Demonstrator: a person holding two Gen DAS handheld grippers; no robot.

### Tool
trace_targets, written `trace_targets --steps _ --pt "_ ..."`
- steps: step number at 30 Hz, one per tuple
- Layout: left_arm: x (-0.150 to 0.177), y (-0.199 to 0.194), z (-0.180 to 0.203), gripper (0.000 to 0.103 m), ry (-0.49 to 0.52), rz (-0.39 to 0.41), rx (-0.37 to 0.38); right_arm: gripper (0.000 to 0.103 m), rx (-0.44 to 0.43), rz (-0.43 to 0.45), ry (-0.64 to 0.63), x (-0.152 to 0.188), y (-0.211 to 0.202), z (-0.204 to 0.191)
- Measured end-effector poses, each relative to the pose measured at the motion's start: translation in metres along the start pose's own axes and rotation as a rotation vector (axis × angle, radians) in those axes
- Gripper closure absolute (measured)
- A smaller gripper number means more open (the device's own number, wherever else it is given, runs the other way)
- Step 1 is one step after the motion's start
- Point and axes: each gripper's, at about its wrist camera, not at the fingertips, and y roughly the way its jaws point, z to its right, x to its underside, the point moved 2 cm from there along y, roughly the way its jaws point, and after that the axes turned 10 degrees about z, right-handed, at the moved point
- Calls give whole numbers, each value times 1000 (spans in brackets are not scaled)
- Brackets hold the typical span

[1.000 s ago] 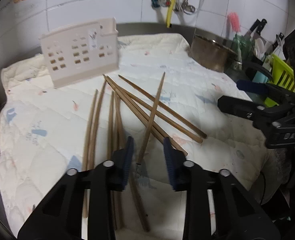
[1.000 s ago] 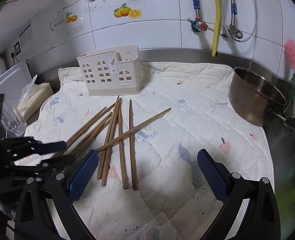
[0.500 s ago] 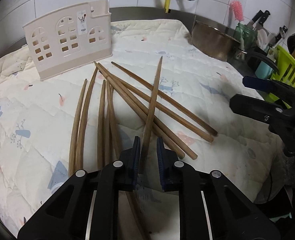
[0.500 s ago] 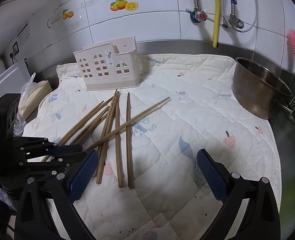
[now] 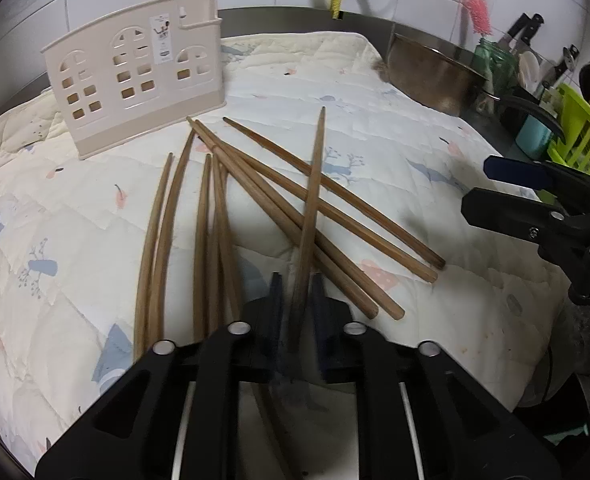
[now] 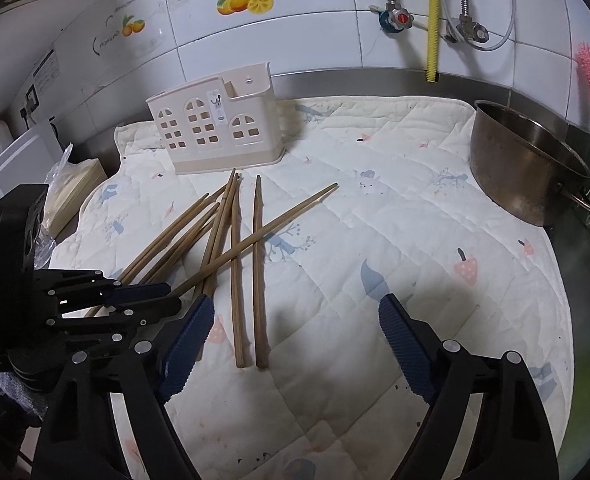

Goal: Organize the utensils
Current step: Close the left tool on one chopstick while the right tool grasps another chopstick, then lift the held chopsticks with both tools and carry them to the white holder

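One wooden chopstick (image 5: 310,208) lies slanted across the top of the scattered pile of chopsticks (image 5: 215,232) on the quilted mat (image 5: 75,248), its thin tip pointing toward the far side of the mat and its thick end caught by the left gripper (image 5: 297,300). That gripper's pads are pressed together on the stick's lower end, so the pinch looks made; in the right wrist view the same stick (image 6: 263,232) runs from the left gripper (image 6: 147,294) up over the others. The rest of the chopsticks lie flat and loose, some side by side, some crossed, just in front of the cream utensil holder (image 5: 135,84), which stands upright at the back of the mat and appears empty. The step in hand is picking the first stick out of the pile. Next, the stick probably has to be lifted clear without dragging its neighbours, swung upright, and lowered into the holder's open top. The right gripper (image 6: 295,340) hangs over bare mat with its jaws wide but closing, nothing between them. A steel pot (image 6: 523,168) sits well apart at the mat's right edge.
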Motion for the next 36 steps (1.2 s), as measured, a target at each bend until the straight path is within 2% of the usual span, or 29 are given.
trace_targets --steps 4,12,23,32,36 --pt "0 0 1 97 6 7 0 26 -5 -10 3 2 2 0" --pt "-8 -24 3 97 0 67 -2 39 -27 -33 -5 10 6 -2" --pt "-32 -80 -12 97 -54 199 -7 67 -75 -62 -25 15 19 -15" --pt "-46 -116 -27 97 -92 289 0 90 -79 -88 -67 15 37 -25" --pt "-48 -121 -30 97 -93 301 -3 92 -78 -110 -92 18 46 -28"
